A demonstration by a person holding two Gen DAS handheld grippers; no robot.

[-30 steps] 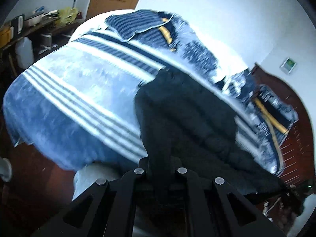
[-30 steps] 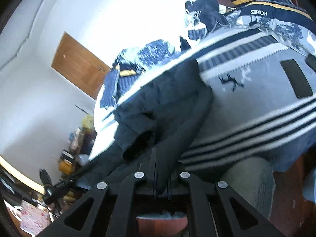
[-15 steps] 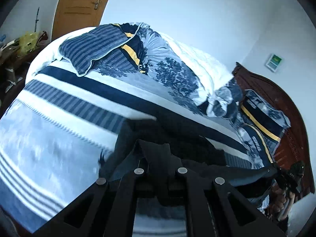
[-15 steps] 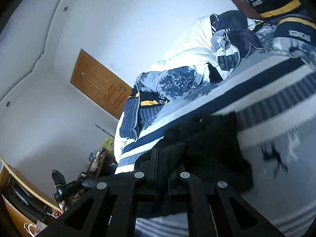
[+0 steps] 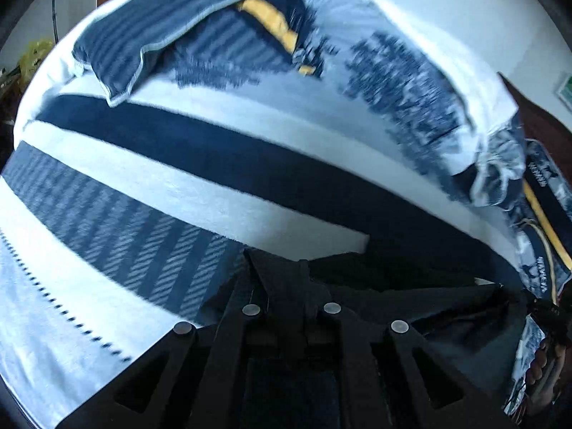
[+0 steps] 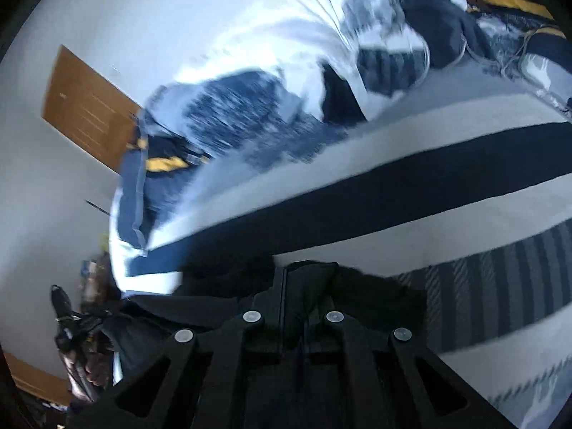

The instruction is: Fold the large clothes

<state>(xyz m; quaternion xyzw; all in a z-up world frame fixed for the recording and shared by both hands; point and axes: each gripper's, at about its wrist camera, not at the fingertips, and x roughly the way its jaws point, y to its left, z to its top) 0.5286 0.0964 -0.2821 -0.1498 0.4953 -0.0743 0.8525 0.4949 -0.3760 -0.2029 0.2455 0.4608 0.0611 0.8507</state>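
**Black garment pinched at both ends over a striped bed**

Black cloth fills the lower middle of both wrist views. The left gripper (image 5: 291, 282) has its two fingers drawn together on a bunched edge of the dark garment (image 5: 411, 279), the fabric rising in a fold between the tips. From there the garment stretches away to the right as a taut dark band, low over the bed cover (image 5: 107, 304), and ends at the far right edge, where the other gripper (image 5: 547, 312) and the person's hand (image 5: 540, 368) show small and dim.

In the right wrist view the right gripper (image 6: 304, 279) is likewise closed on a wad of the same garment (image 6: 379, 296), which bulges out to the right of the fingers and lies against the grey-striped part of the bed cover (image 6: 464, 236). To the left the cloth runs out towards the left gripper (image 6: 71, 321), seen small near the frame's edge.

The cover has broad navy, white and hatched blue bands. Beyond the garment lie a striped blue pillow (image 5: 150, 35) and a rumpled duvet (image 5: 404, 71) printed in blue and white with a yellow stripe. A brown wooden door (image 6: 85, 107) stands in the white wall behind the bed. Both views are smeared by motion blur.
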